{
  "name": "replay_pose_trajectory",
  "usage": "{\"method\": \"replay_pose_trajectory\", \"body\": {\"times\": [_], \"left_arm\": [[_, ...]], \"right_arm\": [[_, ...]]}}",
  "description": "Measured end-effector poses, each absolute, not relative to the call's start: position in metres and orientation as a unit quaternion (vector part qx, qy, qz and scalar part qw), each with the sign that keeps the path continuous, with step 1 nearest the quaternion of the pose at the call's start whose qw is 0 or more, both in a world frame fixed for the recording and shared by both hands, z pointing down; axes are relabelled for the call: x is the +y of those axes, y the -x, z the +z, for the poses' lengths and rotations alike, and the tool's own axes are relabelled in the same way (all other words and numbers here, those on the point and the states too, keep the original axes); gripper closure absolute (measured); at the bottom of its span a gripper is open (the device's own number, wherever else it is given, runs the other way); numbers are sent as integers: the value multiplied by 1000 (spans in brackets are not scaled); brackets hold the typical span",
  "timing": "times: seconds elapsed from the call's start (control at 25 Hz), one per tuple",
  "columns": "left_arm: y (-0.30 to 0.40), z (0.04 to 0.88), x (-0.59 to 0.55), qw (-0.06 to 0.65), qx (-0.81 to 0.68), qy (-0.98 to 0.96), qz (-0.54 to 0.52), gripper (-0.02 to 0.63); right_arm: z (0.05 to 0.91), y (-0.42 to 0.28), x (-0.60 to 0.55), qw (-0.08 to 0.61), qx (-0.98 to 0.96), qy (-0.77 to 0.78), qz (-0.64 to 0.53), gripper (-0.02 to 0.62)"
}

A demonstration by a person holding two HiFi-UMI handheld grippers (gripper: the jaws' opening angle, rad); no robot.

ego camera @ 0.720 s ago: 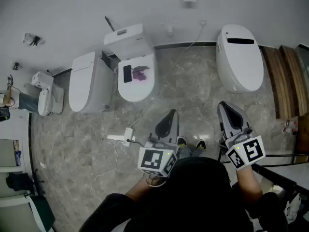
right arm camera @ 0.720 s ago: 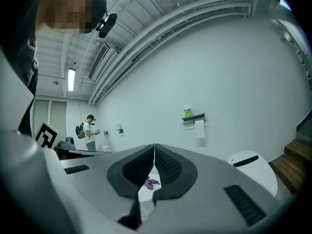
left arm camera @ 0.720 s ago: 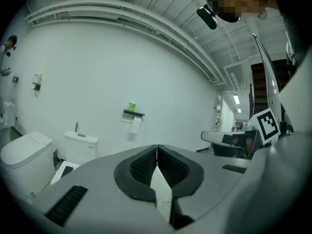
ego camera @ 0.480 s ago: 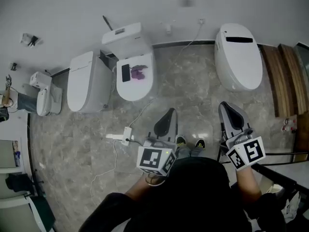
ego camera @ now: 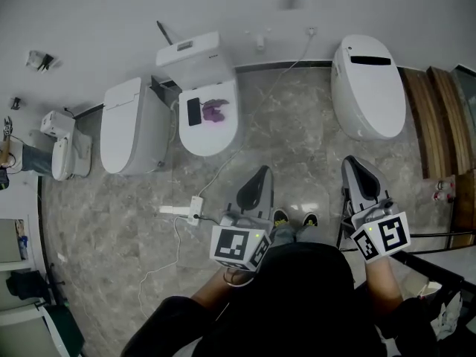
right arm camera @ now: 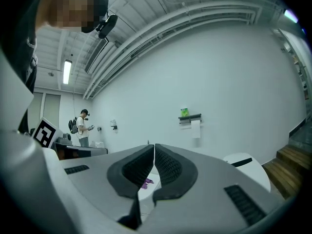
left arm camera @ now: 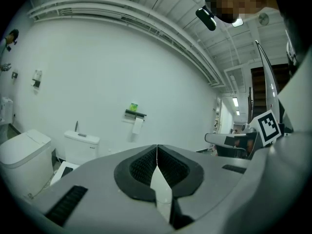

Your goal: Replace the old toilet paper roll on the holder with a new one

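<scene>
Grey marble floor (ego camera: pixel 297 151) below a white wall (ego camera: pixel 104 13) lined with toilets (ego camera: pixel 210 129); both grippers held out roughly level, jaws closed on nothing.
The left gripper (ego camera: pixel 256 181) and right gripper (ego camera: pixel 355 168) point side by side at the wall, hardly moved since a moment ago, while the toilets have drifted slightly left. The toilet paper roll (right arm camera: pixel 196 128) hangs white on its wall holder (right arm camera: pixel 190 117), well ahead.

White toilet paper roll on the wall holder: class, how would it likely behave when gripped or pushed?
The white toilet paper roll probably squashes, being wound paper. Its loose end hangs straight down, so it is likely floppy and tears easily. Hung under the dark wall holder, it may spin when pushed.
</scene>
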State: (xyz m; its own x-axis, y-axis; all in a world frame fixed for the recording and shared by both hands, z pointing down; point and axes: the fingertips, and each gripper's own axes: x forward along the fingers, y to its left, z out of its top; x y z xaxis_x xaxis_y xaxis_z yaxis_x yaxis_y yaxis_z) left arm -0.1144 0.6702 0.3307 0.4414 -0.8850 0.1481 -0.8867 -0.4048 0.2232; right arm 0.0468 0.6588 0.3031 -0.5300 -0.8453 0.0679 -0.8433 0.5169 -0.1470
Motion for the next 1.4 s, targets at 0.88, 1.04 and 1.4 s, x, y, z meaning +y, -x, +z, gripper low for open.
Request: {"method": "replay_pose_trajectory", "body": {"times": [0.88, 1.04, 1.4], "left_arm": [[123, 334, 572, 122, -545, -829, 11, 583], [104, 331, 535, 116, -544, -831, 18, 583], [57, 329, 470, 108, -540, -834, 39, 583]], "right_arm": [[311, -49, 549, 35, 870, 482, -101, 575], [311, -67, 511, 38, 871, 479, -104, 575], [312, -114, 439, 46, 870, 476, -119, 575]]}}
